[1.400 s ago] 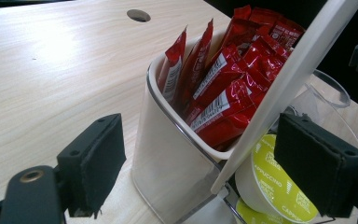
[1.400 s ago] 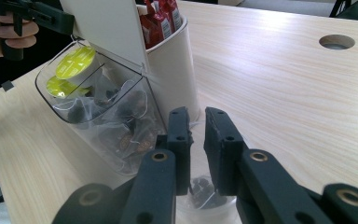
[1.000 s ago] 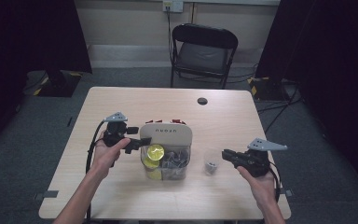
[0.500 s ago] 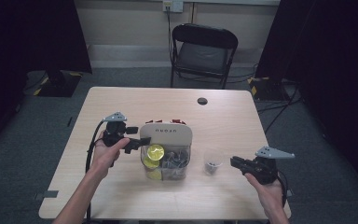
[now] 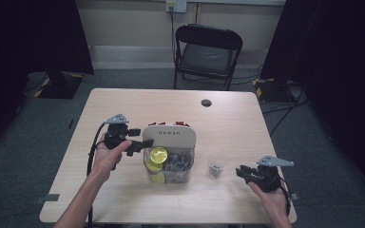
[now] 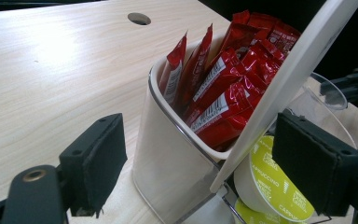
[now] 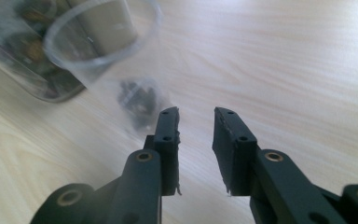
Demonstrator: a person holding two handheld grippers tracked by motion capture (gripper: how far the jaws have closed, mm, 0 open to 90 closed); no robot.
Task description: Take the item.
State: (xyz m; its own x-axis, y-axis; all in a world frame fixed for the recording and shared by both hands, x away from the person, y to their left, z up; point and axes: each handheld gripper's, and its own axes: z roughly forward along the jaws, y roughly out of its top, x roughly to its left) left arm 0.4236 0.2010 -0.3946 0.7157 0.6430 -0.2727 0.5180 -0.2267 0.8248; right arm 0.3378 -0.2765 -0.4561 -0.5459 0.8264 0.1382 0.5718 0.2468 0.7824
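Two claws are at work on your pale wooden desk [image 5: 123, 104], which stands on grey carpet before a black folding chair [image 5: 208, 52]. Your left claw [image 6: 214, 172] stands wide around the clear organiser [image 5: 168, 156] (red sachets [image 6: 223, 88] inside, yellow capsules [image 6: 272, 186] beneath its lid). Your right claw [image 7: 196, 116], jaws just opening and empty, sits narrowly parted beside the clear plastic cup [image 7: 107, 51].
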